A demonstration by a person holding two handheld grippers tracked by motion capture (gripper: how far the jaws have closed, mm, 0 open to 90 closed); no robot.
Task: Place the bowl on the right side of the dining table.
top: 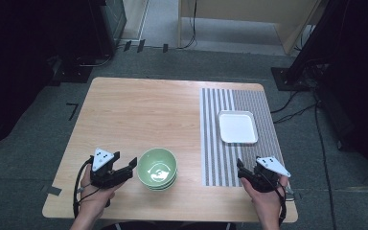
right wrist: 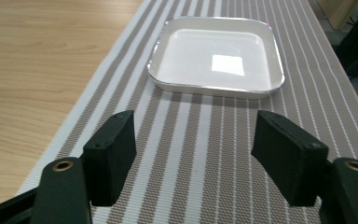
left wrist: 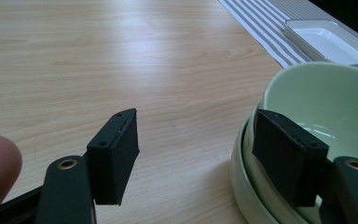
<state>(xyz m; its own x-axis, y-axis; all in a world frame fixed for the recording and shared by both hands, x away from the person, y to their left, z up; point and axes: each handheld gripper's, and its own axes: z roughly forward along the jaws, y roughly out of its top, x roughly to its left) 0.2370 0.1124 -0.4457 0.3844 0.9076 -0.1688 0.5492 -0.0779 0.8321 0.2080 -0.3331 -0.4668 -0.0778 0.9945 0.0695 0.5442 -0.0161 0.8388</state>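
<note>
Two pale green bowls (top: 157, 168) sit nested near your edge of the counter (top: 139, 110), round, glossy, with a faint swirl mark in the bottom of the top one. In the left gripper view the outer bowl's whitish rim (left wrist: 242, 177) shows under the inner green one. Your left gripper (top: 132, 167) lies just to their left, released; one jaw is in front of the rim, the other over bare wood, and neither pad presses on anything. Your right gripper (top: 240, 168) is also released, over the striped mat (top: 215, 143) with nothing between its jaws. A white square tray (top: 238, 127) rests farther along that mat, well apart from the bowls. Bare wood runs wide to the left and beyond the bowls. The counter's near edge lies close under both of your hands, and the mat's right side meets the right edge.
</note>
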